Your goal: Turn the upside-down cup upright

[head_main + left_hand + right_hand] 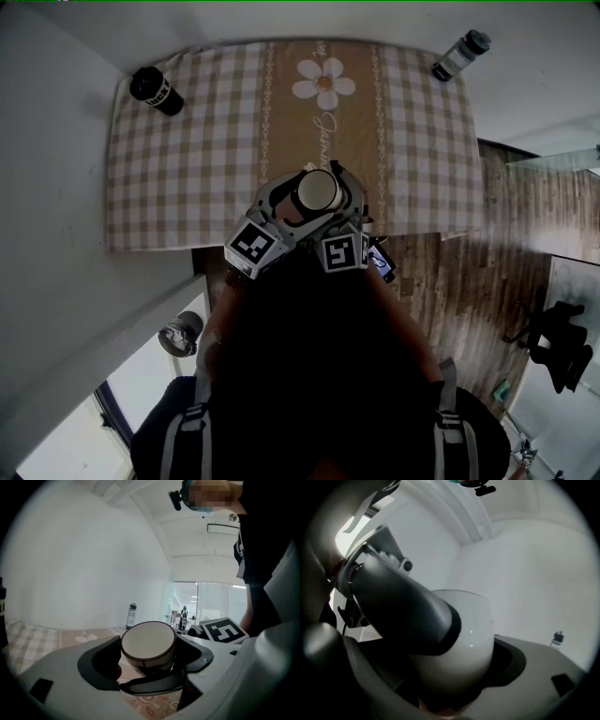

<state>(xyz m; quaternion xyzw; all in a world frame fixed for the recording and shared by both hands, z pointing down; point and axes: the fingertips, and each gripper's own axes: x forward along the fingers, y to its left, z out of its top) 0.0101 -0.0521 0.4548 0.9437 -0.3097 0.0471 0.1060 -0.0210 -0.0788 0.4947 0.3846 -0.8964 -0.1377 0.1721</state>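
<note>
My left fingers (97,664) and right fingers (509,660) both grip the cup (317,190) at the desk's (169,169) near edge. Its base faces up, so I judge the turning is not yet done.

In the head view, soft, even light covers the tablecloth (187,141) ahead of the left gripper (298,199) and right gripper (339,204). Behind them, your body (309,375) is a near-black mass without detail. Both gripper views are fisheye, with black rounded corners and bowed wall lines. Past the left jaws, to the right, a glass wall (206,602) glares white. The right gripper view is dim, and soft and blurred close between the jaws.
</note>
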